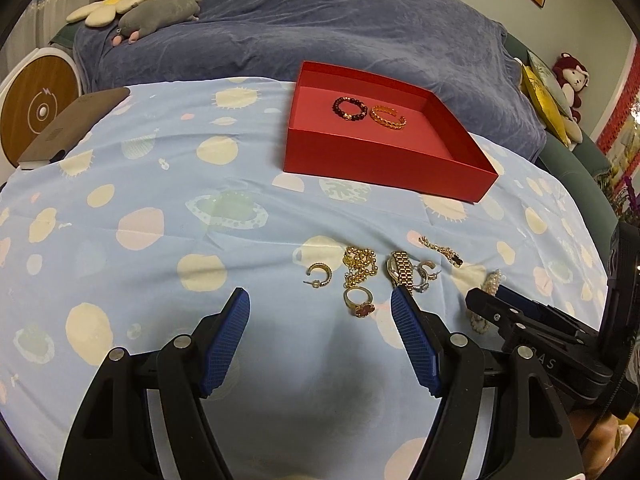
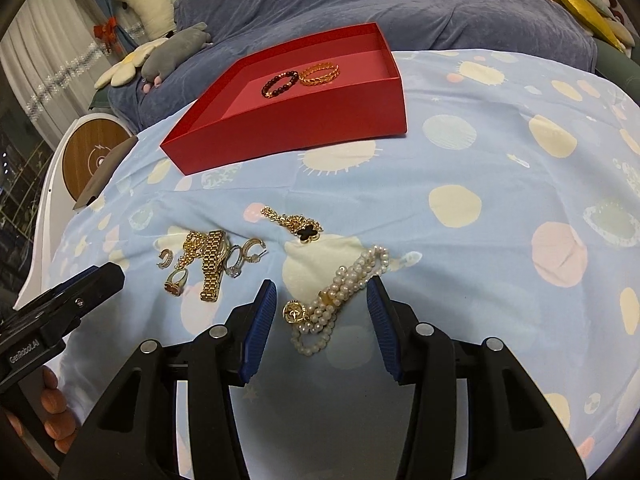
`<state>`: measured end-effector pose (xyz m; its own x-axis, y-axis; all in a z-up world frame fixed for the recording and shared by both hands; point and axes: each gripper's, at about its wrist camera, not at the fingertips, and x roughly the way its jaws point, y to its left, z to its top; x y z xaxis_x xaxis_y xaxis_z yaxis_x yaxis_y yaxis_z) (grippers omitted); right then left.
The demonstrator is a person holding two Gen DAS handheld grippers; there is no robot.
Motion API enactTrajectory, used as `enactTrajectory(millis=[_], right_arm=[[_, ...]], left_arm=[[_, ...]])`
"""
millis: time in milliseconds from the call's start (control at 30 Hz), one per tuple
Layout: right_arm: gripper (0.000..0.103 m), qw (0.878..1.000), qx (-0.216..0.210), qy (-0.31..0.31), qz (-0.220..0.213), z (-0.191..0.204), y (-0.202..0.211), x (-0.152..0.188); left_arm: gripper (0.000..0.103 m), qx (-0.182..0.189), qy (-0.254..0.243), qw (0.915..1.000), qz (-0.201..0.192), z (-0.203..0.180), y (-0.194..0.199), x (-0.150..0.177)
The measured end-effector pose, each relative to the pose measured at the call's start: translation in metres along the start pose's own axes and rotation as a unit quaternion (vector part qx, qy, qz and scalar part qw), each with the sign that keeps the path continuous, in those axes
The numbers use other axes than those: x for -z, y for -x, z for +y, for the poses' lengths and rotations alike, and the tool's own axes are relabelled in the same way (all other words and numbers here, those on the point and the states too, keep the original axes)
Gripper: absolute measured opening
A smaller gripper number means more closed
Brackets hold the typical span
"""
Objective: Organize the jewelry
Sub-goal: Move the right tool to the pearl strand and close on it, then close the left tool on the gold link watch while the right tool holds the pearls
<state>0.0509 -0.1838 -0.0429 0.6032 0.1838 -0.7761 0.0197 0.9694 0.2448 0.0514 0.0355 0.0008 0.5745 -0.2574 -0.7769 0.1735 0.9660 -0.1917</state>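
Observation:
A red box (image 1: 384, 160) (image 2: 288, 128) on the spotted blue cloth holds a dark bead bracelet (image 1: 349, 109) (image 2: 280, 83) and a gold bangle (image 1: 388, 117) (image 2: 319, 74). Loose jewelry lies nearer: a gold ring with a red stone (image 1: 359, 302) (image 2: 176, 282), a gold chain (image 1: 359, 266), a gold watch (image 1: 401, 270) (image 2: 212, 264), hoop earrings (image 1: 319, 274) (image 2: 252, 250), a clover pendant chain (image 1: 442, 250) (image 2: 298, 226) and a pearl bracelet (image 2: 340, 300) (image 1: 490, 284). My left gripper (image 1: 320, 304) is open just before the ring. My right gripper (image 2: 322, 292) is open, its fingers on either side of the pearl bracelet.
A round wooden-topped stand (image 1: 38, 106) and a brown flat object (image 1: 68, 128) sit at the cloth's left edge. A blue blanket (image 1: 320, 32) with plush toys (image 1: 160, 12) lies behind the box. Pillows and a doll (image 1: 568, 76) are at the far right.

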Motion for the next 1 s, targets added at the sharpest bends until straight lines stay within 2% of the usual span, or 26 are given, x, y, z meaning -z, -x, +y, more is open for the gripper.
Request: enactTrajectory(millis=[67, 133, 200, 300, 567, 633, 733, 800, 1000], right_arm=[[0.045, 1.0, 0.01, 0.01, -0.003, 0.002, -0.001, 0.0], [0.039, 0.999, 0.024, 0.021, -0.004, 0.004, -0.001, 0.001], [0.024, 0.999, 0.031, 0.026, -0.004, 0.003, -0.001, 0.001], [0.017, 0.999, 0.032, 0.023, -0.004, -0.003, 0.001, 0.002], [0.012, 1.0, 0.026, 0.01, -0.012, -0.014, 0.018, 0.002], [0.011, 1.0, 0.021, 0.007, -0.011, -0.016, 0.021, 0.003], [0.011, 1.0, 0.017, 0.003, -0.012, -0.02, 0.025, 0.003], [0.011, 1.0, 0.016, 0.0, -0.012, -0.022, 0.027, 0.003], [0.011, 1.0, 0.013, -0.005, -0.012, -0.026, 0.029, 0.003]], left_arm=[[0.07, 0.003, -0.002, 1.0, 0.0, -0.002, 0.0, -0.001], [0.07, 0.007, -0.003, 1.0, 0.0, -0.005, -0.001, -0.001], [0.07, 0.01, -0.005, 0.9999, 0.002, -0.009, -0.003, -0.002], [0.07, 0.013, -0.012, 0.9998, 0.003, -0.017, -0.007, -0.003], [0.07, 0.012, -0.031, 0.9994, 0.009, -0.041, -0.027, -0.006], [0.068, 0.011, -0.036, 0.9992, 0.011, -0.046, -0.034, -0.007], [0.058, 0.002, -0.04, 0.9991, 0.015, -0.049, -0.044, -0.007], [0.047, 0.002, -0.04, 0.999, 0.021, -0.05, -0.051, -0.007], [0.046, -0.009, -0.057, 0.9982, 0.017, -0.057, -0.057, -0.006]])
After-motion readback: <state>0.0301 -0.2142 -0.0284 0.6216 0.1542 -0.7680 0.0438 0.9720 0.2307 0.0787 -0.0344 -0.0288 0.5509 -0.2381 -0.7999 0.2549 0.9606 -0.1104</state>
